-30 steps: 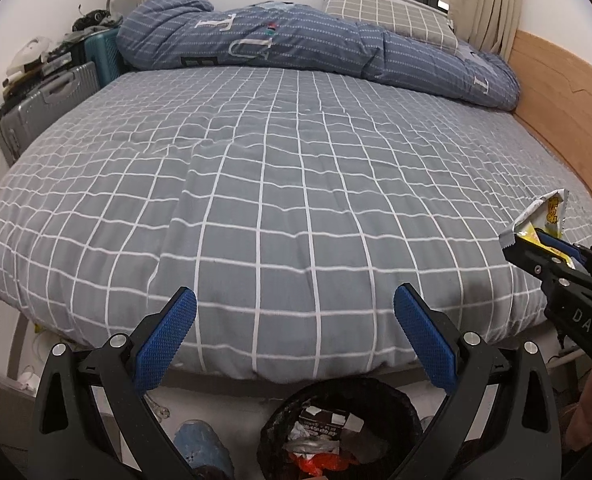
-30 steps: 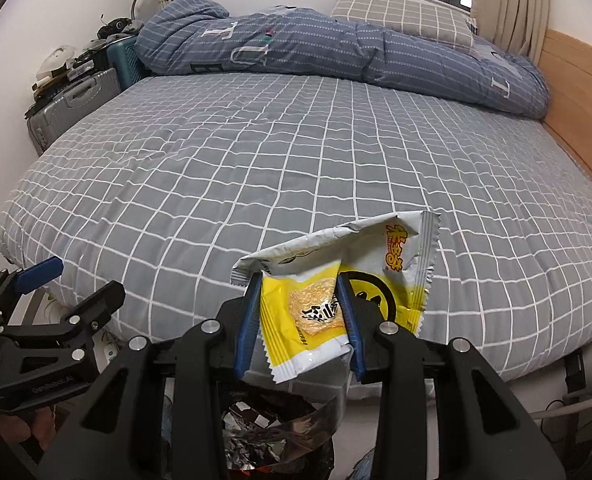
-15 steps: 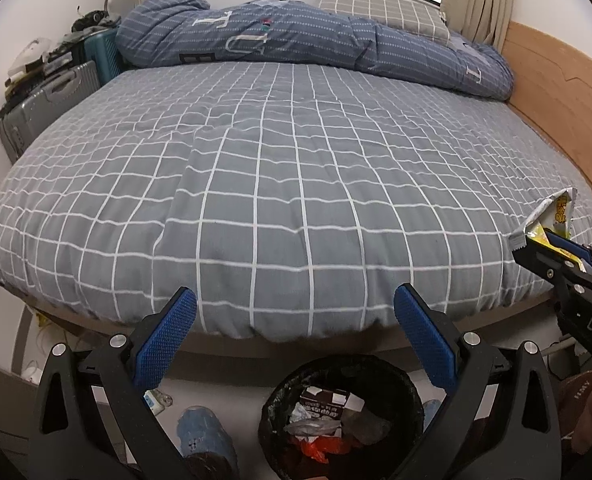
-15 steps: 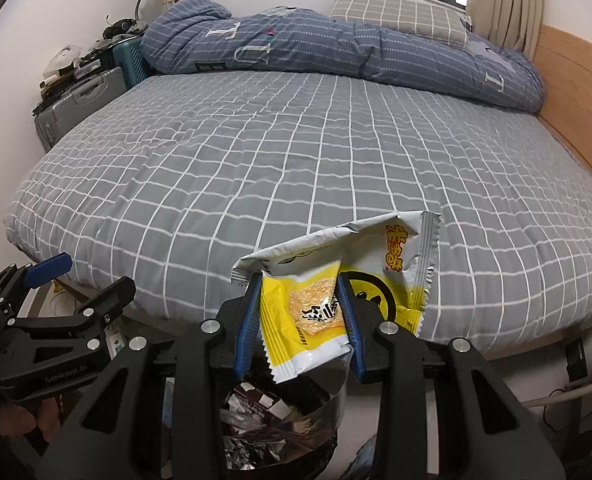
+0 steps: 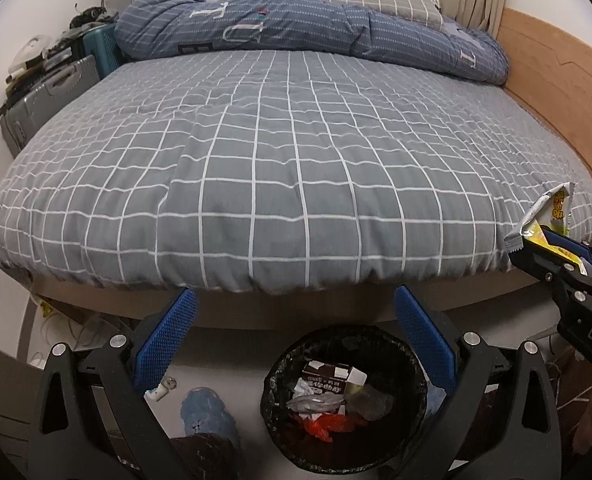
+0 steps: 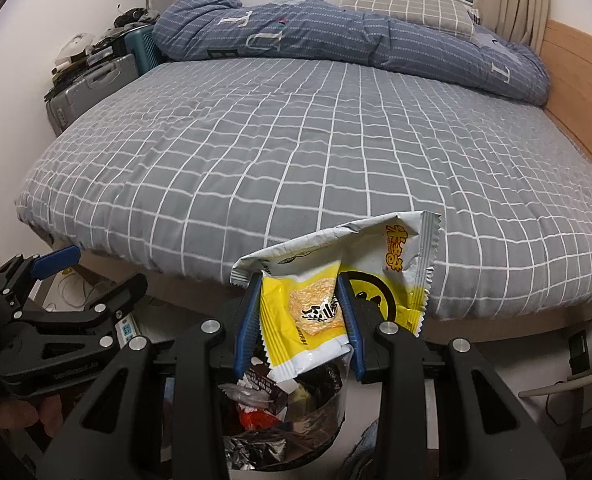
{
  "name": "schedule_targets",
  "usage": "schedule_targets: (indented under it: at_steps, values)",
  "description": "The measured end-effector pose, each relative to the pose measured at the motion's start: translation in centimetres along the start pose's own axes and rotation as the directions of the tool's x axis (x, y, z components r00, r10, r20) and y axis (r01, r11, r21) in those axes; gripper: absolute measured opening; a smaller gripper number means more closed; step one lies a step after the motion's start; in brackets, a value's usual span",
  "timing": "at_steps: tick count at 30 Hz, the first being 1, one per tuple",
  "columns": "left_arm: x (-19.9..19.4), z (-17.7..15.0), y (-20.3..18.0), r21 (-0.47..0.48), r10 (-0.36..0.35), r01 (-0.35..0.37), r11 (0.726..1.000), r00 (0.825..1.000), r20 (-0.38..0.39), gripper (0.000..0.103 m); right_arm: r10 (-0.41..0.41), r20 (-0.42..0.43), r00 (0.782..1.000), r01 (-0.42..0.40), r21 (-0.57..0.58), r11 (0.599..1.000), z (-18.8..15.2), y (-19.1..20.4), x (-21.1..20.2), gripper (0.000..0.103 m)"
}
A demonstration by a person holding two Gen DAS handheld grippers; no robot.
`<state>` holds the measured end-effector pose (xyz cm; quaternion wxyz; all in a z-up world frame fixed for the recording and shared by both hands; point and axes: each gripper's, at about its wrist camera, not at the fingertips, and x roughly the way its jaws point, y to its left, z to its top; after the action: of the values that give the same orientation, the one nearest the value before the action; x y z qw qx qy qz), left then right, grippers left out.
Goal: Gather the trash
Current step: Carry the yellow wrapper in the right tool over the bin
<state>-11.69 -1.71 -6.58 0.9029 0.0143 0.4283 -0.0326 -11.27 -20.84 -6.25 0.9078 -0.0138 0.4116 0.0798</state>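
The right claw (image 6: 300,316) pinched a yellow and white snack wrapper (image 6: 336,280) by its middle, holding it above the black-lined trash bin (image 5: 344,400) at the foot of the bed (image 5: 296,160), apparently so it could fall straight in. The left claw (image 5: 296,340) hung spread and empty over the same bin, which held a brown carton (image 5: 328,380) and crumpled scraps. Orange characters on the wrapper were too distorted to read; "DAS" showed on the right claw's arm.

L gripper (image 5: 296,332) agape, R gripper (image 6: 302,312) clamped.
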Motion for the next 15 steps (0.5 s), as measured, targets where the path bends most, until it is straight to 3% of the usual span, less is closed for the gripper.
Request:
schedule_targets:
  at_steps: [15]
  values:
    - [-3.0, -2.2, 0.5, 0.013, 0.042, -0.042, 0.999, 0.999, -0.027, 0.097, 0.068, -0.038, 0.997, -0.066, 0.037, 0.997, -2.0, 0.3, -2.7, 0.035]
